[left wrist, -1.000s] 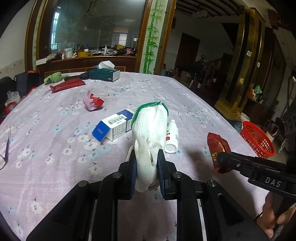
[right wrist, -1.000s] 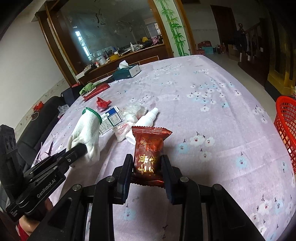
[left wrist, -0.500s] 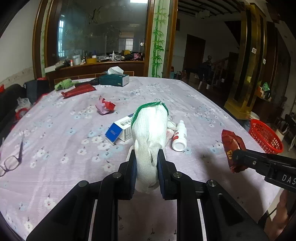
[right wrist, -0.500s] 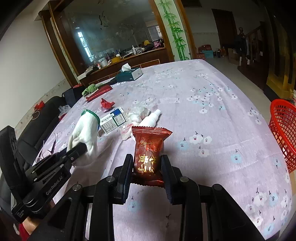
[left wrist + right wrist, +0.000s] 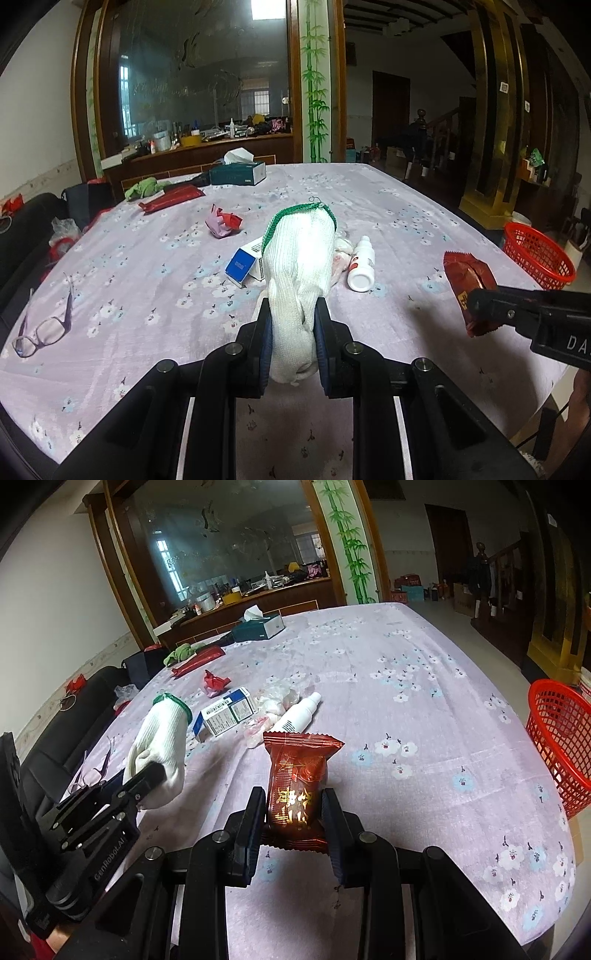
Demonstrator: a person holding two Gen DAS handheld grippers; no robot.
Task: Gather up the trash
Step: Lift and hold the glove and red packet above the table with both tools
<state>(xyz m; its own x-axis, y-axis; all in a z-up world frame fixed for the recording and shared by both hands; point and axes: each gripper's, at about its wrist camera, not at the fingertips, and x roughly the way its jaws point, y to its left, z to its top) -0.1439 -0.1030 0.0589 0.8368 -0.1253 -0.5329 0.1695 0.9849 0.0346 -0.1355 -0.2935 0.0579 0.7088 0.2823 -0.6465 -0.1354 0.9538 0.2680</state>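
Both grippers loaded, held above table.
Left gripper [image 5: 291,332] clamps glove [image 5: 299,258]; right gripper [image 5: 293,812] clamps wrapper [image 5: 297,775], probably bound for basket [image 5: 559,738].

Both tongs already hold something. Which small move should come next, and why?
Probably carry the right tongs, shut on the red snack packet, rightward toward the red basket beside the table. The packet is already lifted, and the basket is on that side. The left tongs hold the white glove.
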